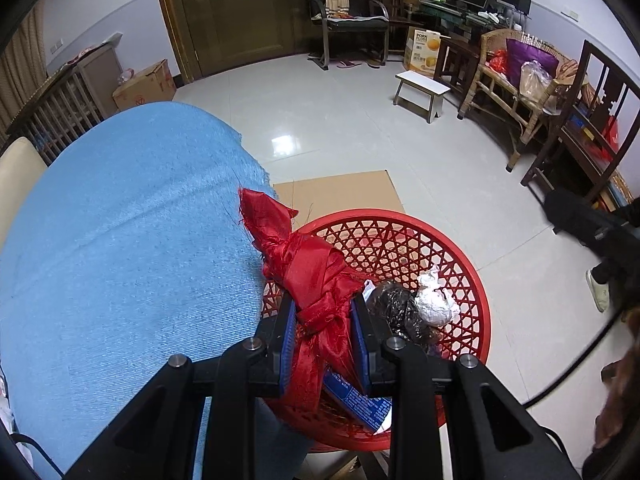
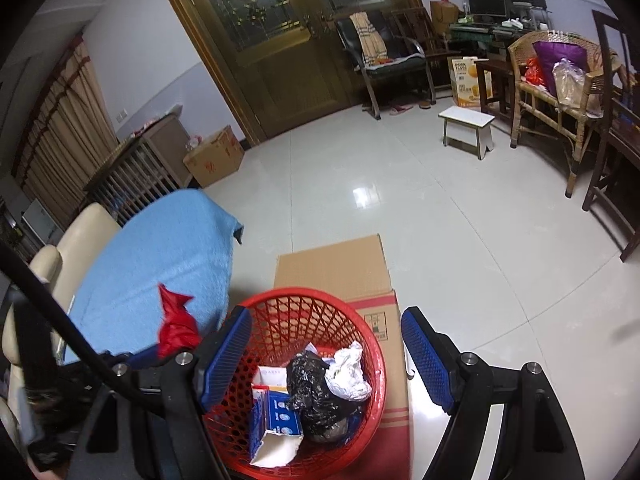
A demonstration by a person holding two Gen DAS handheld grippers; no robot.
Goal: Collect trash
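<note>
One knotted red cloth (image 1: 316, 280) pinched between the left gripper (image 1: 324, 308) fingers, hanging over the near rim of the red basket (image 1: 472, 280) beside the blue-covered bench (image 1: 120, 220) — best carried past the rim toward the middle before letting go — right gripper (image 2: 326, 356) spread wide, holding nothing.

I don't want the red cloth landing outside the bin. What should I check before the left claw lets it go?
1. Left claw grips the red cloth: ok, both pads press it.
2. Cloth over the red basket: not ok, its upper part hangs over the blue-covered table at the rim.
3. Room in the basket: ok, the black bag, foil wad and blue box lie low.
4. Right claw out of the way: cannot tell; it is open and empty over the basket.
5. Basket steady on the cardboard box: ok.
</note>
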